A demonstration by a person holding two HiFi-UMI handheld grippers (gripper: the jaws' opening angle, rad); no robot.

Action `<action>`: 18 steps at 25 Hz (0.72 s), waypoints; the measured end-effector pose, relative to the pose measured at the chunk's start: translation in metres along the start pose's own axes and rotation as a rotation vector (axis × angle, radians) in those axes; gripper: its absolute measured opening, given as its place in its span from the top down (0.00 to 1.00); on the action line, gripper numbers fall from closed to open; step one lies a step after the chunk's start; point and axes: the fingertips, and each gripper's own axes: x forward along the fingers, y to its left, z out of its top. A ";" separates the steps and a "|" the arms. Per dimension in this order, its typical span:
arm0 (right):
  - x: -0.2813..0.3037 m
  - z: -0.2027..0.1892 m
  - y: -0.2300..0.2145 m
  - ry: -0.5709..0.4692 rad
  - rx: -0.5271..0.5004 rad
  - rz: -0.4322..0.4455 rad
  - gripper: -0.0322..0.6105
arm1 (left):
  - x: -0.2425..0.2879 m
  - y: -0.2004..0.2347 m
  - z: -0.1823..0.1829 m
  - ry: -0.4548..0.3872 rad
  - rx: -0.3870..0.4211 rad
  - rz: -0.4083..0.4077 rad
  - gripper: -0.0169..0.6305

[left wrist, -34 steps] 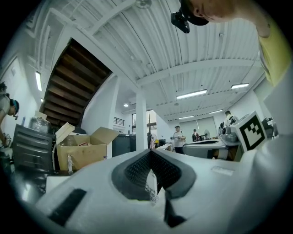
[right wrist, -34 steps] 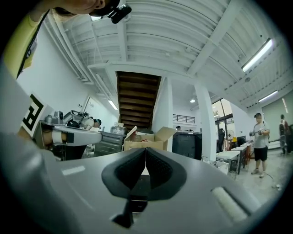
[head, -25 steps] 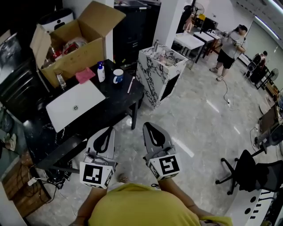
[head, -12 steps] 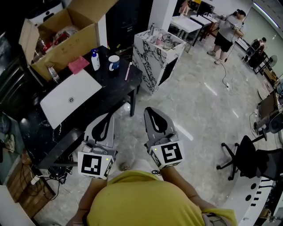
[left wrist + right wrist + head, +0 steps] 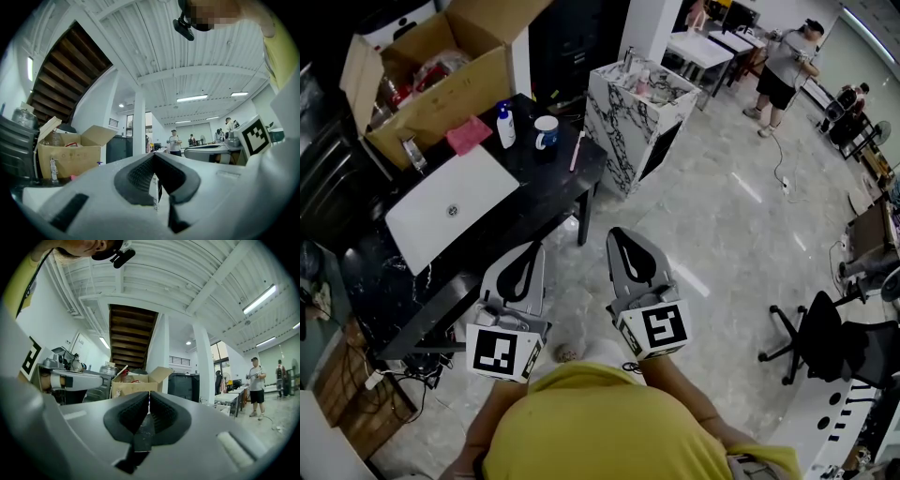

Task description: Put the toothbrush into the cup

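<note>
- Pointing level and side by side, your left hand-held gripper (image 5: 532, 249) and right hand-held gripper (image 5: 620, 234) sit low in the head view, in front of your yellow shirt (image 5: 600, 427). Both are short of the counter (image 5: 546, 202).
- Left hand-held gripper: the left gripper view shows the two dark pads meeting at their tips. Nothing is between them.
- Right hand-held gripper: the right gripper view shows the jaws brought together, pad against pad. Nothing is clamped in them.
- Toothbrush (image 5: 577, 151): it lies flat on the black counter, close to the counter's right-hand edge. It is well apart from both hand-held grippers.
- Cup (image 5: 547, 132): the white and blue cup stands upright on the counter, just to the left of the toothbrush. The two are near each other but not touching, and the toothbrush is outside the cup.
- Other items on the counter:
  - A white bottle with a blue cap (image 5: 504, 126) stands just left of the cup.
  - A pink item (image 5: 469, 134) lies beside that bottle.
  - A closed white laptop (image 5: 450, 208) lies nearer to you.
  - An open cardboard box (image 5: 441, 98) stands at the far left with its flaps raised.
- Surroundings:
  - A marble-patterned cabinet (image 5: 628, 141) stands on the floor (image 5: 722, 244) to the right of the counter.
  - A black office chair (image 5: 825, 342) stands at the right side of the head view.
  - Other people stand far off at the top right.
</note>
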 end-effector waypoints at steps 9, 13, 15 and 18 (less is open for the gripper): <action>0.011 -0.013 0.003 0.026 0.016 -0.004 0.93 | 0.002 0.011 -0.011 0.018 -0.018 -0.005 0.97; 0.018 -0.014 0.008 0.033 0.014 0.004 0.93 | 0.002 0.017 -0.012 0.016 -0.019 -0.002 0.97; 0.017 -0.018 0.010 0.042 0.015 0.008 0.93 | 0.002 0.018 -0.015 0.018 -0.026 -0.001 0.97; 0.013 -0.025 0.011 0.060 0.020 0.007 0.93 | 0.003 0.017 -0.021 0.025 -0.038 -0.006 0.97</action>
